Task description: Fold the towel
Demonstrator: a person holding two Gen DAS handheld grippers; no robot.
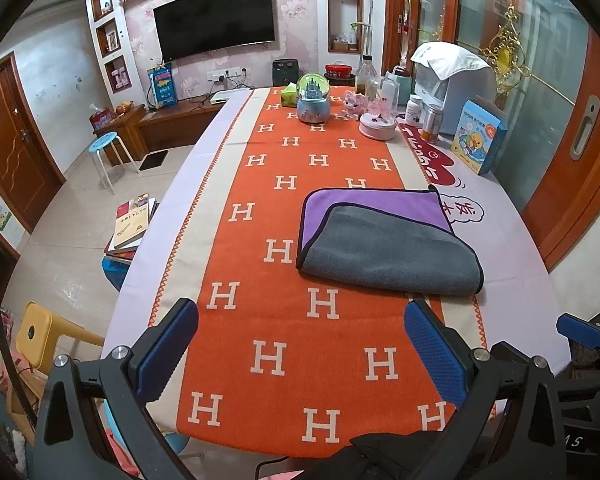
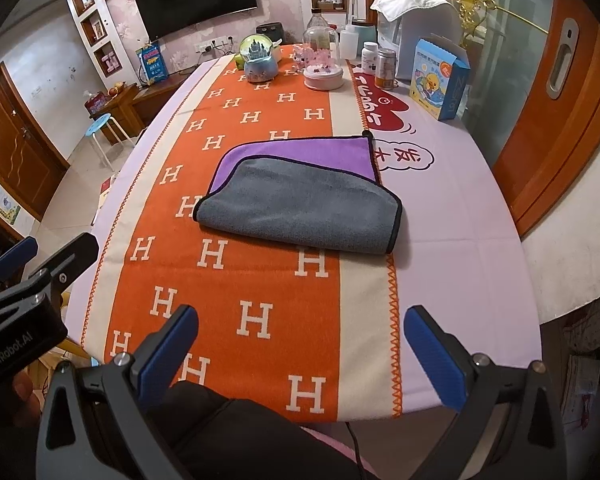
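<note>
The towel (image 1: 384, 240) lies folded over on itself, its plush grey side on top with a band of purple showing beyond it, black piping round the rounded edges. It rests on the orange H-patterned runner (image 1: 284, 320), spilling onto the pale tablecloth (image 1: 512, 256). Left gripper (image 1: 300, 344) hangs spread wide, blue ribbed pads empty; right gripper (image 2: 300, 352) likewise, both near the table's front edge. A snow globe (image 1: 313, 98) stands at the far end.
</note>
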